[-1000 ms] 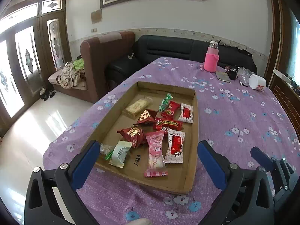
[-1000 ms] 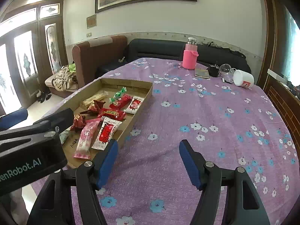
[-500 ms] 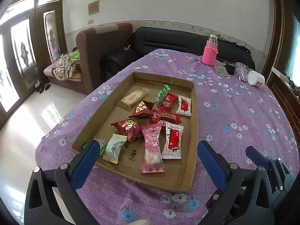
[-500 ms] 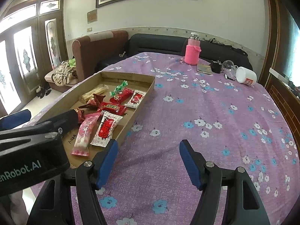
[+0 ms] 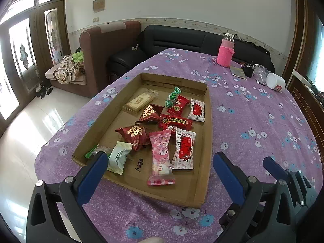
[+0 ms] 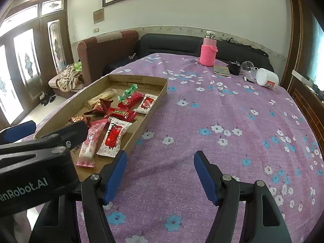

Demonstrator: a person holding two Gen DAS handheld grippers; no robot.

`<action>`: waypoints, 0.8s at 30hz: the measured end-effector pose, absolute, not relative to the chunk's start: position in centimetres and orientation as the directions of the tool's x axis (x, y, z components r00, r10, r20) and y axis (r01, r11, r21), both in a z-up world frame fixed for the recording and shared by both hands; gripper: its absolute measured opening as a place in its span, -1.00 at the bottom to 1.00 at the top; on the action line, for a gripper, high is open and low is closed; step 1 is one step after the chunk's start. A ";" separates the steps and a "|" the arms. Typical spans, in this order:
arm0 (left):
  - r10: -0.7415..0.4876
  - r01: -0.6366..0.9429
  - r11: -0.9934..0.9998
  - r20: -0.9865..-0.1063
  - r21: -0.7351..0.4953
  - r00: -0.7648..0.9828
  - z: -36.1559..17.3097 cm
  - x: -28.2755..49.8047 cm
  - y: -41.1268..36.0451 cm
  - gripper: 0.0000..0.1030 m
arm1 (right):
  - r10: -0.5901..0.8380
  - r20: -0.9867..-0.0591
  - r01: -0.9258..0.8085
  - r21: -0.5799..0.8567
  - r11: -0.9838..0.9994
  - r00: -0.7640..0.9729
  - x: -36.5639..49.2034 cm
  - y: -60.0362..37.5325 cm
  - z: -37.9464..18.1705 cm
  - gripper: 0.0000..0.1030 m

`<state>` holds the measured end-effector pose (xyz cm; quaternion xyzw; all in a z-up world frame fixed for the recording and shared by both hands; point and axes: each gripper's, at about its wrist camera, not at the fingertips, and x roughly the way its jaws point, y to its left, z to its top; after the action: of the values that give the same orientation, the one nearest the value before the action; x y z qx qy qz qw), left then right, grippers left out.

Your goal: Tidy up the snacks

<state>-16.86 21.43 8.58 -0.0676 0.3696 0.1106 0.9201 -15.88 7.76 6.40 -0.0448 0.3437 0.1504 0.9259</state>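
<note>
Since one second ago my left view has tipped a little down: the cardboard tray [image 5: 204, 182] now lies higher in the picture and more of its near rim shows, while my right view is almost the same. The tray lies on the purple flowered tablecloth [image 6: 202, 121], toward the left edge of the table, and all the snacks are inside it. Nearest to me are a pink packet [image 5: 161, 158], a white-and-red packet [image 5: 184, 150] just right of it and a pale green packet [image 5: 119, 157] to its left; behind them are a dark red gold-printed packet [image 5: 133, 134], more red packets and a green twisted candy [image 5: 172, 99], with a beige bar [image 5: 139, 101] at the far left. At the far end of the table stand a pink bottle [image 6: 208, 50], a dark small object and a white cup [image 6: 267, 79] lying on its side, well apart from the tray. Beyond are a brown armchair [image 5: 109, 46] and a black sofa. The left gripper [image 5: 160, 158] points obliquely down over the near end of the tray, its claw wide with nothing gripped. The right gripper [image 6: 160, 160] hovers over bare cloth just right of the tray, claw also wide and empty; the left tool's black body covers the tray's near left corner in that view.
</note>
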 end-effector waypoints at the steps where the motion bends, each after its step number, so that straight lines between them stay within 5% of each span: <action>1: 0.154 -0.255 0.966 -0.695 -0.043 0.702 8.6 -16.9 21.4 1.00 | 0.248 -0.650 -0.310 0.020 0.951 0.718 -15.9 7.8 6.4 0.41; 24: 0.125 -0.255 0.964 -0.715 -0.076 0.688 7.6 -16.4 21.8 1.00 | 0.247 -0.662 -0.327 0.004 0.945 0.707 -16.0 8.6 5.7 0.42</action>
<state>-16.42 21.84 7.62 -0.0850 0.3812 0.1039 0.9147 -16.02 8.62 5.72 -0.0567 0.3495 0.1557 0.9222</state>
